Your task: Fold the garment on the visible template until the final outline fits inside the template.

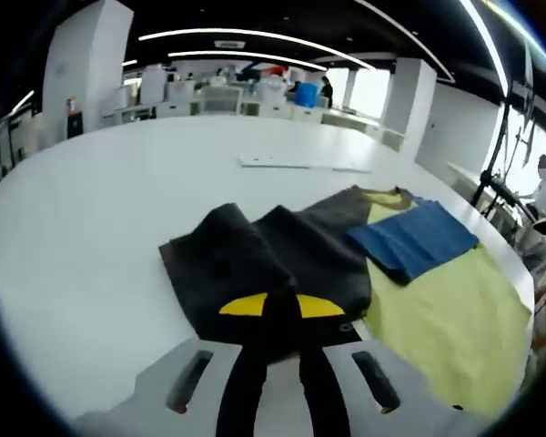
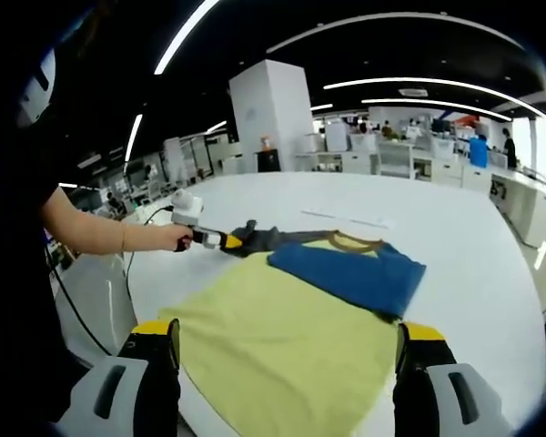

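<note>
One fold in progress: left gripper [image 1: 282, 314] clamped on dark sleeve [image 1: 255, 255], lower centre; right gripper [image 2: 287, 350] apart over yellow template [image 2: 282, 346]. Garment unfolded mostly.

A wide white desk [image 1: 91, 237] stands in an open office with a dark ceiling, curved light strips [image 1: 246, 36], white pillars [image 2: 271, 114] and bright windows [image 1: 369, 91].

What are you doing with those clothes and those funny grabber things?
A person is folding clothes on a big white table with two hand-held grippers. The left gripper has its jaws shut on a dark grey garment and holds a bunched part of it. The right gripper is open and hovers over a yellow garment lying flat. A folded blue garment lies on the yellow one.
</note>
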